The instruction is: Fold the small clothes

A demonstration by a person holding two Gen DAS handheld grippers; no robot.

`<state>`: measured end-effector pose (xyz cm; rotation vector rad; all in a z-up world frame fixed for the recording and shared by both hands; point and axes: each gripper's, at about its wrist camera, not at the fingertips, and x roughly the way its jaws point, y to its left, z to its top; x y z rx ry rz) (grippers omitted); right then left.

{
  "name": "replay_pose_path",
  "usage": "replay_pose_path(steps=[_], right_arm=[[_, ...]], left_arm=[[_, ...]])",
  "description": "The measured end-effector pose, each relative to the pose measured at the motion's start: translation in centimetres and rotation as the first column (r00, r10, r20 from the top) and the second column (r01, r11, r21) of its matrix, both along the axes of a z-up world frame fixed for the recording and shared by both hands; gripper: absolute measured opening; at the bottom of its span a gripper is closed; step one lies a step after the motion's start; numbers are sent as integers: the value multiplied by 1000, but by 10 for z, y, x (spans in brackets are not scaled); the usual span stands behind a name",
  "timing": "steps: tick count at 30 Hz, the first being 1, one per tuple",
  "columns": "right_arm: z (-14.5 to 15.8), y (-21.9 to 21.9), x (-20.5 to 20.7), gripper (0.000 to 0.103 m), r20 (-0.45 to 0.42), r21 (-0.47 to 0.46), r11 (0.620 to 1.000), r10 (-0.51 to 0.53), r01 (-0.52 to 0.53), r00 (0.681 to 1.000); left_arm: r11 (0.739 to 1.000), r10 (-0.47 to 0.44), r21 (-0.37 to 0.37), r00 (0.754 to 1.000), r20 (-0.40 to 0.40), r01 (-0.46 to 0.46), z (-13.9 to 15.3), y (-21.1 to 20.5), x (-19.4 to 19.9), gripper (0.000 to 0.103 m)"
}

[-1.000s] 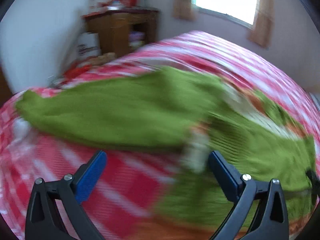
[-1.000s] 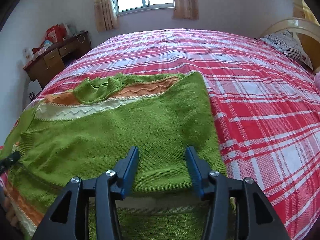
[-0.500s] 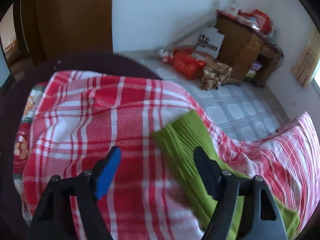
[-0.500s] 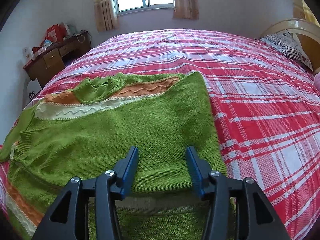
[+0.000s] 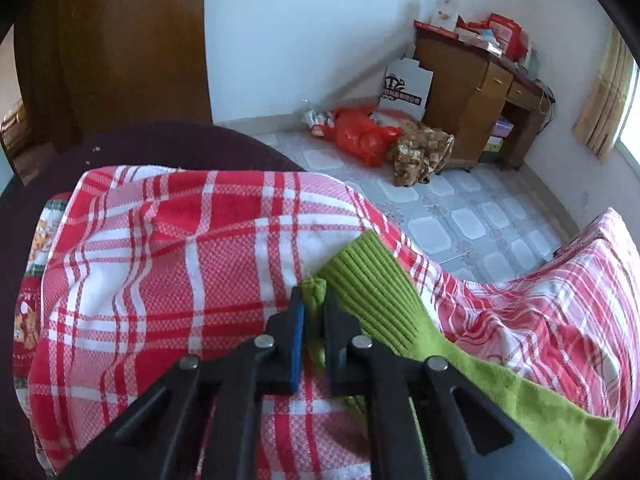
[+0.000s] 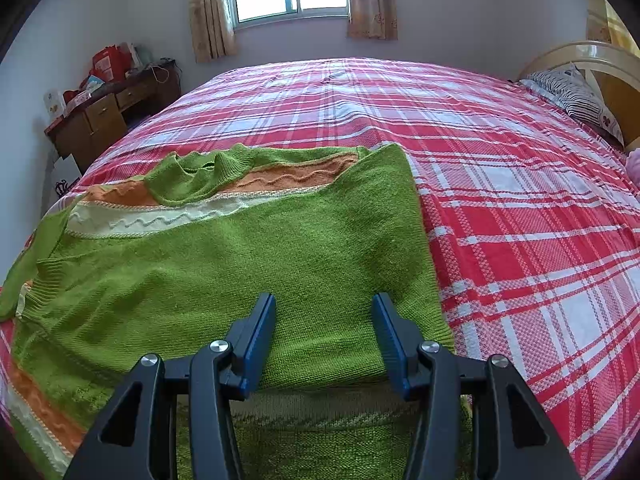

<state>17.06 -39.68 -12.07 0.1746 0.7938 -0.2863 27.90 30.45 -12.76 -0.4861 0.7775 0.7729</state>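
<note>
A green knitted sweater (image 6: 224, 264) with orange and cream bands lies on the red plaid bed (image 6: 500, 216), its right side folded over the body. One sleeve stretches toward the bed's corner, and its ribbed cuff (image 5: 372, 280) shows in the left wrist view. My left gripper (image 5: 314, 300) is shut on the left edge of that cuff, a pinch of green knit sticking up between the pads. My right gripper (image 6: 324, 320) hovers over the folded lower part of the sweater, jaws open, nothing between them.
The bed's corner drops off to a tiled floor (image 5: 440, 216) with red bags (image 5: 360, 136) and a wooden desk (image 5: 472, 92) by the wall. A striped pillow (image 6: 576, 96) lies at the headboard. A brown door (image 5: 120, 48) stands behind the corner.
My left gripper swung away from the sweater's body to the sleeve end at the bed corner and closed on the cuff. The right gripper has kept still.
</note>
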Motion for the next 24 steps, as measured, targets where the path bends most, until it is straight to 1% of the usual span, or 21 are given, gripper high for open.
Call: replay_pose_path(steps=[1,3,4,6,8,9,10,11,12,13,15,17,18,20,21,23,24], right_arm=[[0,0,0,52,0,0,1000,0,0,1000],[0,0,0,52,0,1,1000,1,-1,1000],[0,0,0,52,1,1,1000,0,0,1000],[0,0,0,52,1,0,1000,1,-1,1000],[0,0,0,52,1,1,1000,1,-1,1000],[0,0,0,52,1,1,1000,1,-1,1000],[0,0,0,52,1,1,1000,1,-1,1000],[0,0,0,52,1,0,1000,1,-1,1000],[0,0,0,52,1,0,1000,1,-1,1000],[0,0,0,52,2,1,1000,1,-1,1000],[0,0,0,52,3,2,1000,2,-2,1000],[0,0,-1,52,4,4,1000,3,-3,1000],[0,0,-1,52,5,4,1000,3,-3,1000],[0,0,-1,52,7,7,1000,3,-3,1000],[0,0,-1,52,8,8,1000,3,-3,1000],[0,0,-1,52,10,10,1000,3,-3,1000],[0,-1,-2,52,11,10,1000,4,-4,1000]], left_arm=[[1000,-10,0,1000,7,10,2,-1,1,7],[999,-38,3,998,49,38,13,-9,-2,6],[998,-57,21,996,68,56,20,-18,-3,6],[990,-120,86,988,101,112,38,-42,-2,6],[970,-216,148,966,146,194,61,-78,-3,6],[954,-267,182,950,165,236,71,-98,-6,6],[928,-337,234,923,186,291,83,-128,-9,6],[909,-378,263,905,195,323,90,-147,-12,6],[882,-434,296,877,206,367,97,-174,-17,6],[863,-471,311,855,214,398,101,-191,-21,6],[808,-568,333,794,217,487,103,-238,-27,6],[750,-646,345,738,195,565,97,-278,-30,6],[728,-670,349,720,181,590,93,-292,-32,6],[669,-729,352,670,138,655,79,-330,-39,6],[643,-752,350,648,120,681,72,-344,-41,6],[607,-778,352,623,80,713,58,-366,-44,6],[594,-787,341,614,59,728,51,-373,-43,6]])
